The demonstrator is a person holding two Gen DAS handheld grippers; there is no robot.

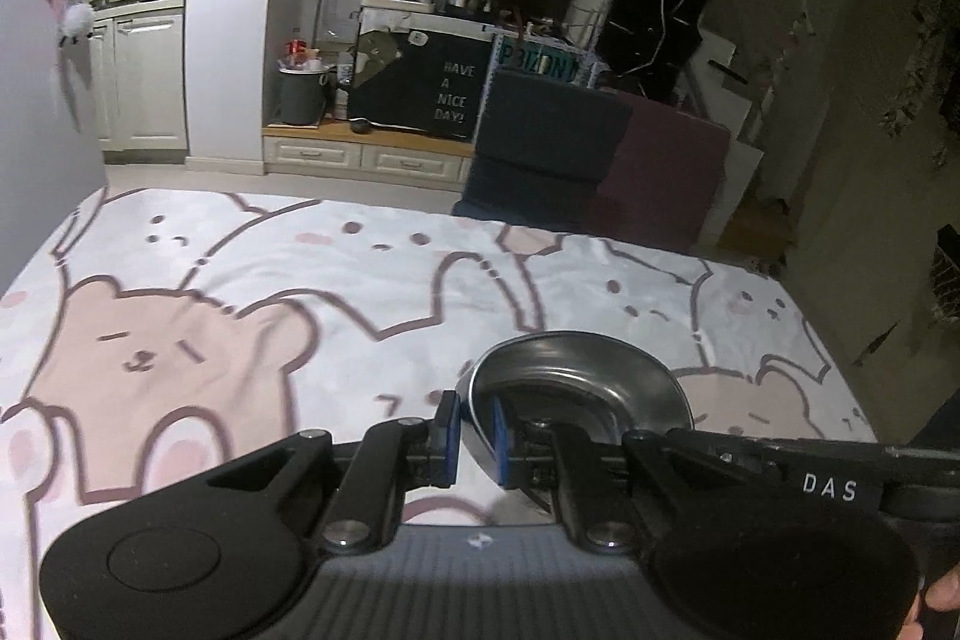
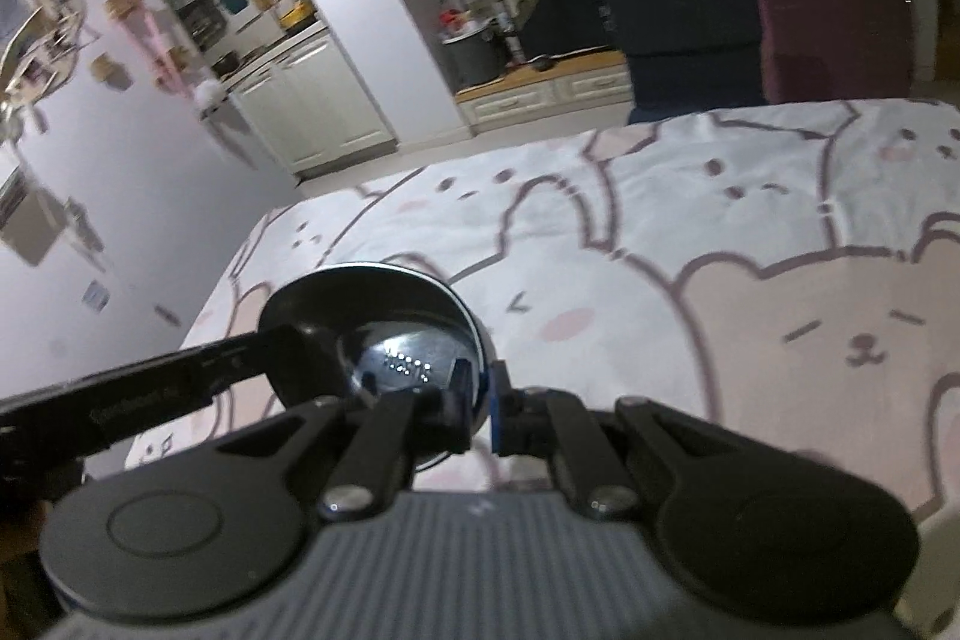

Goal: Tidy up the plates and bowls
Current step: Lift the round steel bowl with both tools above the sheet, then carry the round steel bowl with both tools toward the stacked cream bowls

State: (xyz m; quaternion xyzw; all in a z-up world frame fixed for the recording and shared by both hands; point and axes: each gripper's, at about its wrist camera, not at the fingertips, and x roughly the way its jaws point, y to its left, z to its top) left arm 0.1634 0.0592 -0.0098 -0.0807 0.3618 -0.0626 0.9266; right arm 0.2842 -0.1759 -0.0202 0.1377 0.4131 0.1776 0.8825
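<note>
While both grippers meet on one steel bowl (image 1: 576, 388) above the bear-print bed (image 1: 300, 280), left gripper (image 1: 474, 436) jaws clamp its left rim; right gripper (image 2: 477, 403) jaws clamp the right rim; neither arm is nearer.
</note>
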